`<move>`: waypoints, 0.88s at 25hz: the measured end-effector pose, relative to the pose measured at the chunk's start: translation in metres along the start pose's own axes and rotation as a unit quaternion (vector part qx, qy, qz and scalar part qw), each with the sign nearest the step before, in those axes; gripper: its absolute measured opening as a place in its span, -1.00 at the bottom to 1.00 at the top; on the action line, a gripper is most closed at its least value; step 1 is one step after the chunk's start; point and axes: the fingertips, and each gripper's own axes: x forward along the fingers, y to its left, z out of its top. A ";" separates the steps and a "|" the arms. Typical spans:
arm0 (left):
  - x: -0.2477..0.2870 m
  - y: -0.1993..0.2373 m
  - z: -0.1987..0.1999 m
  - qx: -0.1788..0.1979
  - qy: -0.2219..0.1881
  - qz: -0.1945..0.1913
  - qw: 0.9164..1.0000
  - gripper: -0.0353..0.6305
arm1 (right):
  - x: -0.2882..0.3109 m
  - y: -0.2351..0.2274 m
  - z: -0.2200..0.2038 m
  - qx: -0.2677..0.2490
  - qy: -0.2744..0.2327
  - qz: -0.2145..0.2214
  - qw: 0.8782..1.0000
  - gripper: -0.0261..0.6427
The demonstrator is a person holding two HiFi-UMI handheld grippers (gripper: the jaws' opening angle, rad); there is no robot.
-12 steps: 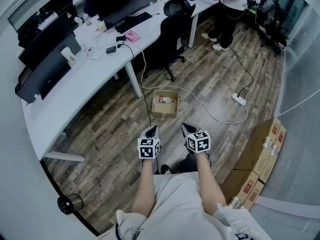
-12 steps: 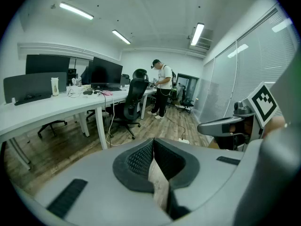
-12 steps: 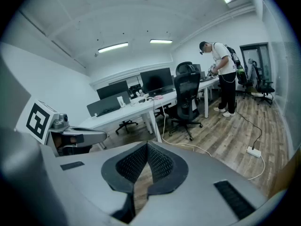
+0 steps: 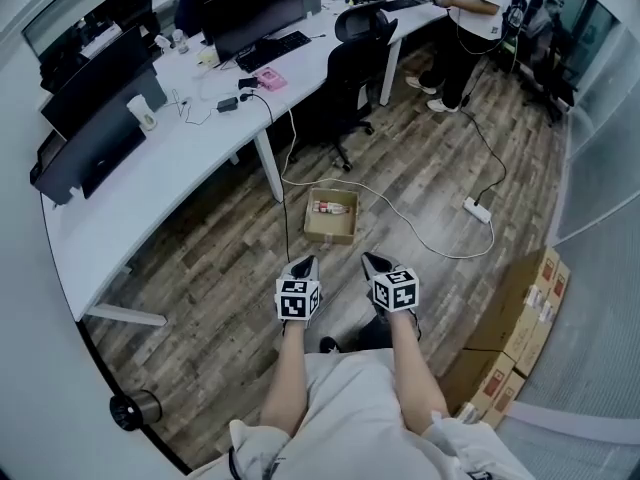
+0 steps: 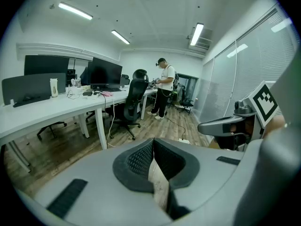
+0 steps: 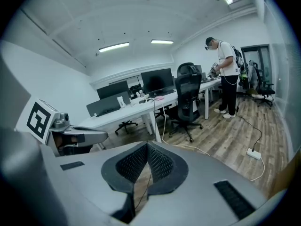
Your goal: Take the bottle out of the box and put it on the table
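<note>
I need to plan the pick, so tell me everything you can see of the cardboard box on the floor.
The cardboard box is brown and open-topped, and sits flat on the wood floor a little way out from the white desk. A bottle lies on its side inside, along the far wall. A white cable runs close past its far corner.

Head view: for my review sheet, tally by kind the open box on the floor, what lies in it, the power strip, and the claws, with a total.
Cardboard box: 1
Bottle, lying in the box: 1
Power strip: 1
Claws: 2, the left claw and the right claw, both shut and empty
Total: 5
</note>
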 end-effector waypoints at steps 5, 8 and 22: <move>0.003 0.011 0.002 -0.003 -0.002 0.004 1.000 -0.85 | 0.007 -0.002 0.012 0.008 -0.015 0.000 1.000 -0.80; 0.004 0.024 0.001 -0.014 0.003 0.012 1.000 -0.85 | 0.014 -0.005 0.017 0.013 -0.016 0.003 1.000 -0.80; 0.047 0.112 0.040 -0.026 0.003 0.043 0.999 -0.85 | 0.111 -0.025 0.060 0.025 -0.004 0.027 0.999 -0.80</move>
